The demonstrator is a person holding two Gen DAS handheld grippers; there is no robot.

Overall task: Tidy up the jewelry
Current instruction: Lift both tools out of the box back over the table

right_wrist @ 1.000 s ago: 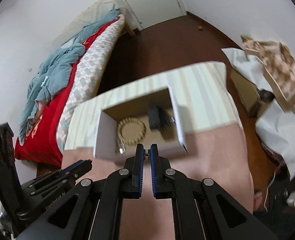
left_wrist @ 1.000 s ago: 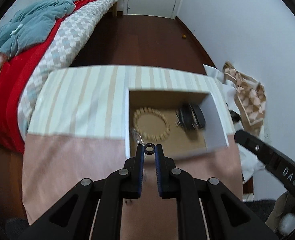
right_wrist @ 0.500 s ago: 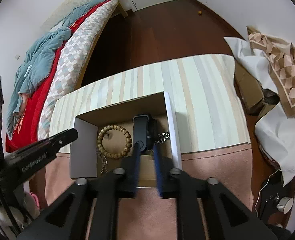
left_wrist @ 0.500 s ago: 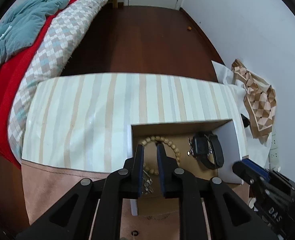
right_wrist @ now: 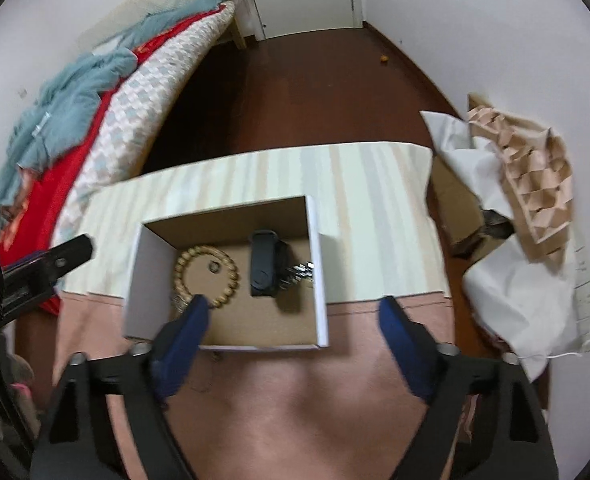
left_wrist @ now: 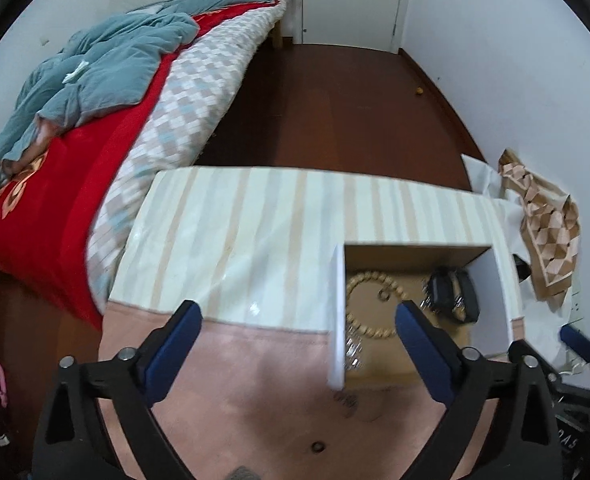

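Over the box (right_wrist: 321, 280) we hold both grippers, the left gripper (left_wrist: 297, 322) and right gripper (right_wrist: 293, 314), jaws just sprung wide with nothing between them; we should lift straight up, clear of its walls; inside the box a small ring (right_wrist: 214, 266) lies within the bead bracelet (right_wrist: 231, 276), beside the black watch (right_wrist: 263, 264); only the left view shows another ring (left_wrist: 317, 446) on the pink cloth (left_wrist: 255, 380) outside the box.

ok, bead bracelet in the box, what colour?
Light tan, wooden-looking beads on the bead bracelet, clearest in the right wrist view.
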